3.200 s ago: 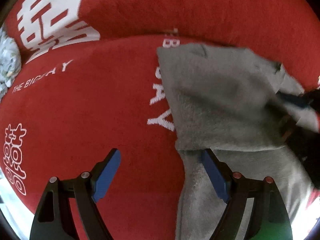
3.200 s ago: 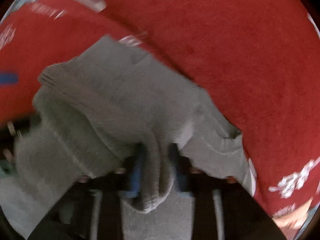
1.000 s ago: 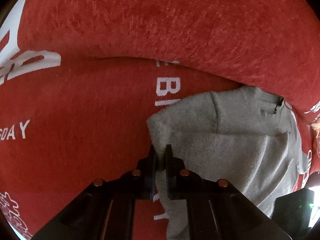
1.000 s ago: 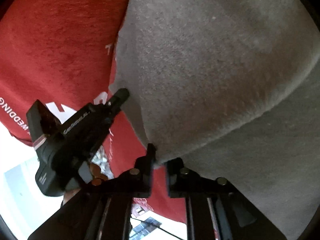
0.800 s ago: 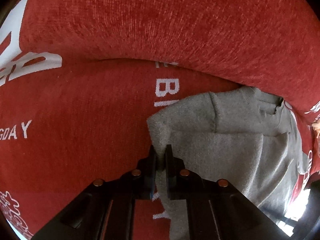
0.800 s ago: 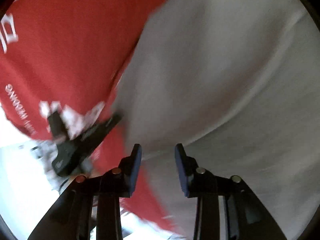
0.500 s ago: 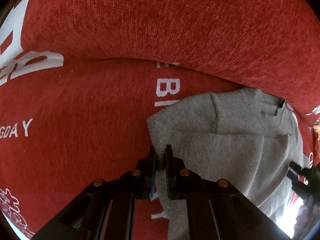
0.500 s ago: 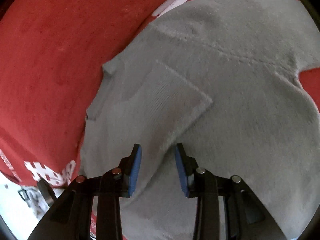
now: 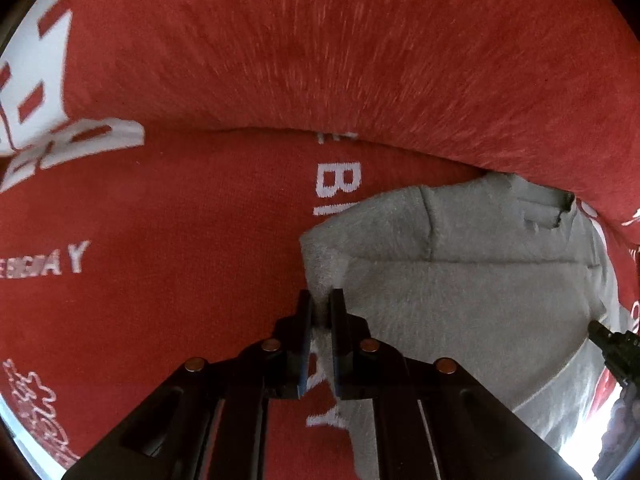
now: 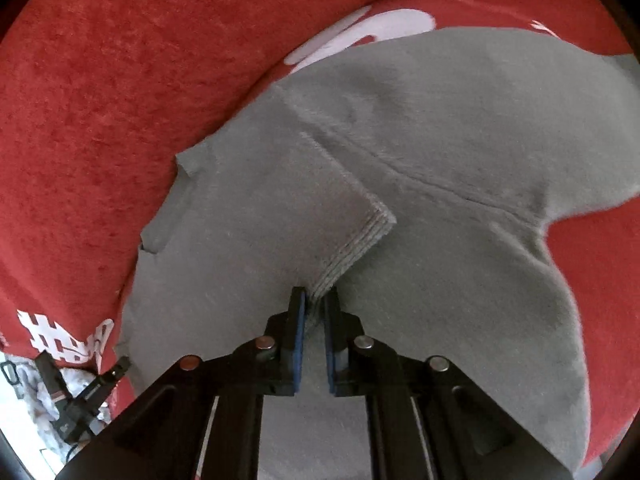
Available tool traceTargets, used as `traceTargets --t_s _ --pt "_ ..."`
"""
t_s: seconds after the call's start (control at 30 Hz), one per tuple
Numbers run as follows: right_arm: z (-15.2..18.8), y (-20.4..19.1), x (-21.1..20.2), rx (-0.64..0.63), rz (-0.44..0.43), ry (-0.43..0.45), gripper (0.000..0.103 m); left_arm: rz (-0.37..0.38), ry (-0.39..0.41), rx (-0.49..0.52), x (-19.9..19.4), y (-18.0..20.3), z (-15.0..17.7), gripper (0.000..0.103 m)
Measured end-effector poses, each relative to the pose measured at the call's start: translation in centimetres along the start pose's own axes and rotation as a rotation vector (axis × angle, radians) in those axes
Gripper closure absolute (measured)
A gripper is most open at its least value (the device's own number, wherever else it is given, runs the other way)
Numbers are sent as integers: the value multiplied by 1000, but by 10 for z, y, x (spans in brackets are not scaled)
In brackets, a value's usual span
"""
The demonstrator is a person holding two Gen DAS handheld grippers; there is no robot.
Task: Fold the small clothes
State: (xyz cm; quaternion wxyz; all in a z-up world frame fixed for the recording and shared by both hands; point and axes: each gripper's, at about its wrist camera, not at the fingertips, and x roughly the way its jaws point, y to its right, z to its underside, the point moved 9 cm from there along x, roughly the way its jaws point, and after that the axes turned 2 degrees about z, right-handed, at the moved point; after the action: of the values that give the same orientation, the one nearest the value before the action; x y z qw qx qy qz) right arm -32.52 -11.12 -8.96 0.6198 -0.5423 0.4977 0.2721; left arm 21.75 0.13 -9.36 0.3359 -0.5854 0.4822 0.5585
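A small grey knit sweater (image 9: 460, 276) lies on a red sofa seat, its collar toward the backrest. In the right wrist view the sweater (image 10: 440, 128) fills the middle, with one sleeve folded across the body and its ribbed cuff (image 10: 356, 240) pointing at me. My left gripper (image 9: 320, 300) is shut on the sweater's left folded edge. My right gripper (image 10: 315, 298) is shut on the end of the ribbed cuff. The right gripper's tip shows at the right edge of the left wrist view (image 9: 612, 344).
The red sofa cover (image 9: 180, 240) has white lettering, and its backrest (image 9: 320, 60) rises just behind the sweater. In the right wrist view the left gripper (image 10: 80, 396) shows at the lower left, near the seat's front edge and a pale patterned cloth (image 10: 36, 408).
My right gripper let go of the sweater's edge, swung over the garment with jaws open and has now shut on the sleeve cuff. My left gripper has stayed shut on the left edge.
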Motion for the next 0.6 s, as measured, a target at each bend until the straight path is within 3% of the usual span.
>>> traceTargets --t_s 0.03,0.1,0.2,0.33,0.43,0.47,0.53,0.6 --pt "1 4 -6 -4 32 -1 95 -18 8 15 -9 1 1 94" --pt "2 6 -20 -28 15 10 88 -26 34 49 -28 8 6 94" --pt "-1 -10 -35 -141 -8 48 88 33 42 79 -43 31 19 94" --pt "-8 -34 -23 -214 0 59 88 53 15 127 -33 63 42 94" --pt "-8 -36 0 -244 62 44 88 -3 -29 157 -10 67 68 94" --pt "-7 -26 9 -237 93 28 94 -22 -35 163 -7 63 76 94" --pt "-7 -19 7 -217 50 46 96 -23 20 194 -9 59 87 94" --pt "-4 -12 0 -222 56 36 93 -30 12 218 -13 57 93 94"
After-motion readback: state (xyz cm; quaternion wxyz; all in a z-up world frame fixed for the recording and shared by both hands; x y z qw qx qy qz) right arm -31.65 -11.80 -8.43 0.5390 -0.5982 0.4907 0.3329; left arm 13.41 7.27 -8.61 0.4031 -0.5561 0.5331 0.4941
